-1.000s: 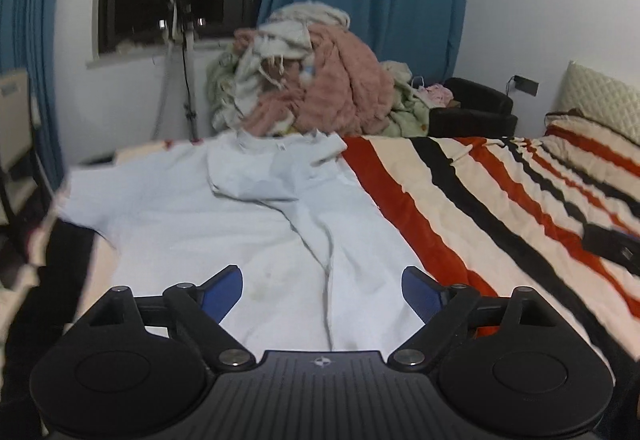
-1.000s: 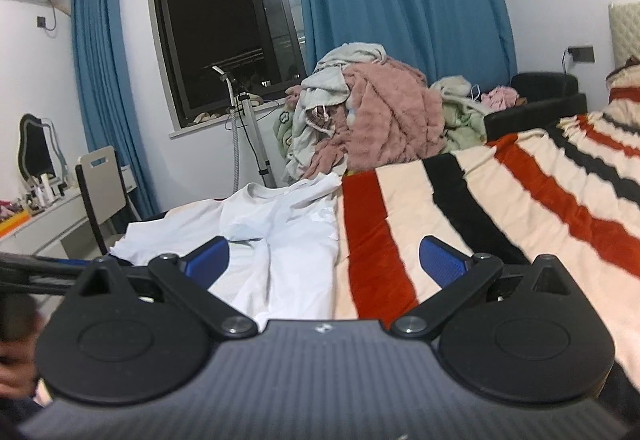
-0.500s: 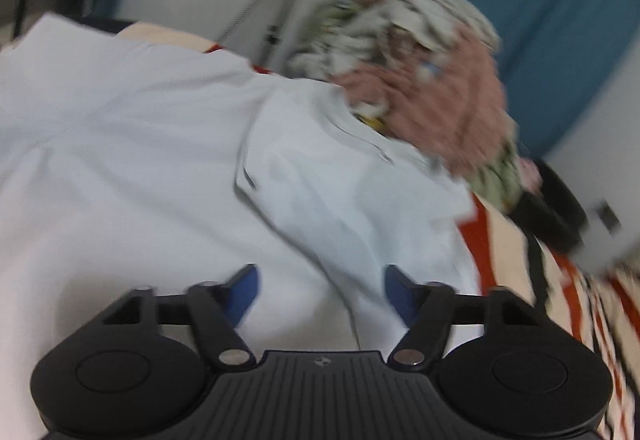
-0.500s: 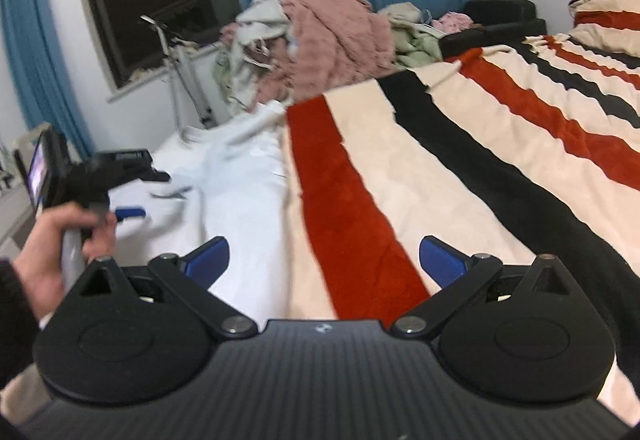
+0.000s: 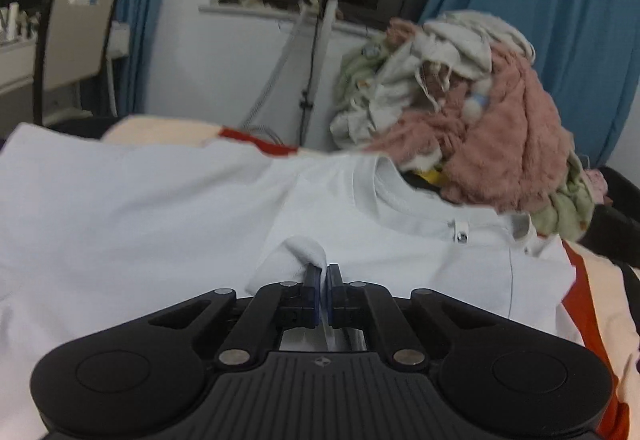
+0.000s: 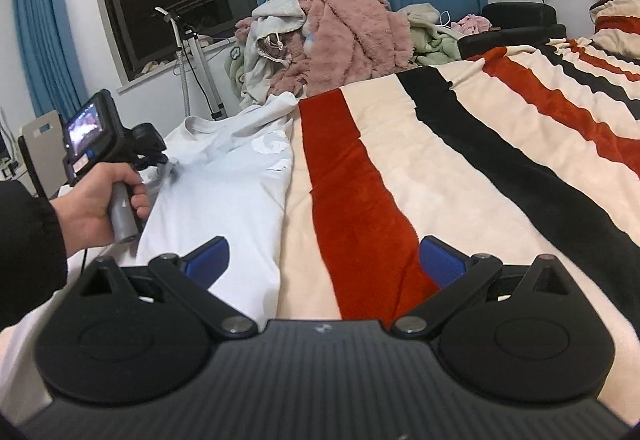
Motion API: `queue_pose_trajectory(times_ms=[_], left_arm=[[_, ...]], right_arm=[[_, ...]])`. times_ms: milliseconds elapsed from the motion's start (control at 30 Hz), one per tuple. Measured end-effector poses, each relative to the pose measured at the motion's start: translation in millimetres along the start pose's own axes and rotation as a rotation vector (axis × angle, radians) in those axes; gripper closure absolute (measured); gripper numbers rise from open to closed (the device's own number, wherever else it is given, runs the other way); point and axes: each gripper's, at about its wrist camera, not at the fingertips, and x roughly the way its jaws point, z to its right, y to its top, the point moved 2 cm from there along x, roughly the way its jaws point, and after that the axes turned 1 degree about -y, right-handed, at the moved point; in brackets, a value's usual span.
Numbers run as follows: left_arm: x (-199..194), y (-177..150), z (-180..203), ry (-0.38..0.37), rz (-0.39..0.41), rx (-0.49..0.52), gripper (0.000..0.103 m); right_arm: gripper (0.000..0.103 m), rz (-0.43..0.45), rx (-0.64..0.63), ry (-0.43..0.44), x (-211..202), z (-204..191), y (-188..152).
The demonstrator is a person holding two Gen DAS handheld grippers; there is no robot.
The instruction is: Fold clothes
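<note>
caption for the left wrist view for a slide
Left hand-held gripper pinching a fold of the white t-shirt on the bed.

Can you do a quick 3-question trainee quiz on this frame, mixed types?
1. True or false: the left claw is shut on a fold of the white T-shirt.
2. The right claw hangs over: A) the T-shirt's collar B) the striped blanket C) the clothes pile.
3. Fill in: the right claw's jaws are ____.

Key: 1 true; 2 B; 3 open.
</note>
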Motion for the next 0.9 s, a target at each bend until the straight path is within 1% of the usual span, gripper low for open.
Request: queue_pose_trajectory(times_ms=[33,67,100,133,200,267,300,367,433,467,533,567,633,667,733,900], left_arm=[[-2,-1,2,0.003,-0.008,0.015,0.090],[-6,-3,4,0.004,-0.010,0.036,0.087],[-12,-4,8,0.004,-0.008,0.066,0.074],[-20,-6,11,0.001,-0.004,0.094,0.055],[-44,-8,16,-0.019,0.020,0.135,0.041],[-72,-13,19,-0.055,0.041,0.169,0.034],[-90,-17,18,-0.068,0.046,0.187,0.028],[-121,-23,18,-0.088,0.041,0.205,0.028],[-155,-26,18,-0.126,0.031,0.212,0.028],[-176,-29,18,-0.136,0.044,0.230,0.026],[-216,-35,20,-0.146,0.087,0.277,0.017],[-236,-39,21,-0.150,0.105,0.300,0.015],[-271,-48,23,-0.160,0.119,0.331,0.006],[-286,-53,22,-0.170,0.121,0.339,0.005],[-317,-66,19,-0.186,0.119,0.344,0.001],[-377,-100,1,-0.195,0.105,0.305,0.000]], right_arm=[[0.000,0.001,0.001,0.000,0,0,0],[0.000,0.002,0.002,0.001,-1,0,1],[0.000,0.011,0.003,0.004,-4,0,2],[0.000,0.020,0.003,0.007,-7,0,3],[0.000,0.037,0.004,0.012,-13,0,5],[0.000,0.055,0.005,0.018,-19,0,8],[0.000,0.064,0.006,0.020,-22,0,9],[0.000,0.082,0.007,0.026,-28,-1,11],[0.000,0.100,0.008,0.031,-35,-1,13],[0.000,0.108,0.008,0.034,-38,-1,14],[0.000,0.126,0.009,0.039,-44,-1,17],[0.000,0.135,0.009,0.042,-47,-1,18],[0.000,0.156,-0.007,0.040,-55,-5,20],[0.000,0.166,-0.015,0.040,-59,-7,21],[0.000,0.182,-0.032,0.039,-67,-10,22],[0.000,0.217,-0.056,0.088,-99,-17,24]])
